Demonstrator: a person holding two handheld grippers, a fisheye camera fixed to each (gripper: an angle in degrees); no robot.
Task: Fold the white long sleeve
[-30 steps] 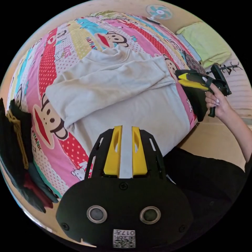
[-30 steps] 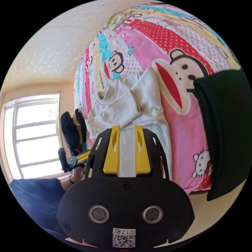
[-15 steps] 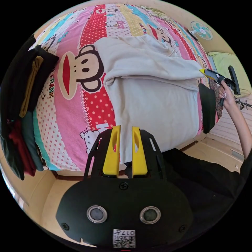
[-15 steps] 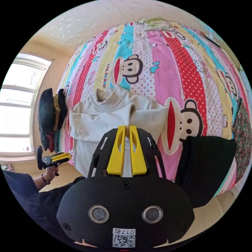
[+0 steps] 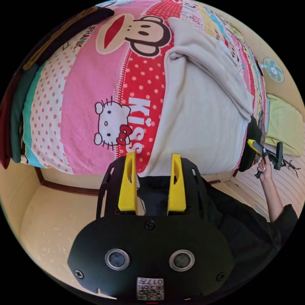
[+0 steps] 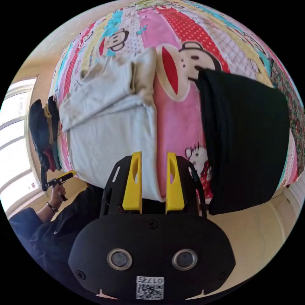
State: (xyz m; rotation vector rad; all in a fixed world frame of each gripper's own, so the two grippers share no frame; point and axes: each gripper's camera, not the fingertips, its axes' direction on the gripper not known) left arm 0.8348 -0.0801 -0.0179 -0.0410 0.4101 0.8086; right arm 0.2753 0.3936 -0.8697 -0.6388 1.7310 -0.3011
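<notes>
The white long sleeve shirt point(image 5: 203, 111) lies flat on the cartoon-print bedspread point(image 5: 95, 95), both sleeves folded across its chest and its hem at the bed's near edge. My left gripper point(image 5: 152, 157) is open, just off the hem's left corner, with the person's dark clothing between the jaws. In the right gripper view the shirt point(image 6: 108, 133) reaches down to my right gripper point(image 6: 154, 155), which is open with the hem's right corner lying between its spread jaws. Each gripper appears in the other's view, the right gripper point(image 5: 257, 147) and the left gripper point(image 6: 63, 178), both held in hands.
A folded black garment point(image 6: 244, 133) lies on the bed to the shirt's right. A stack of dark folded clothes point(image 6: 44, 133) sits on the other side. A fan point(image 5: 273, 70), yellow-green bedding point(image 5: 282, 127) and a window point(image 6: 12, 127) stand around the room.
Both grippers have drawn back from the sleeve area to the hem at the bed's edge. The right one let go of the sleeve end, and both jaws have spread wider.
</notes>
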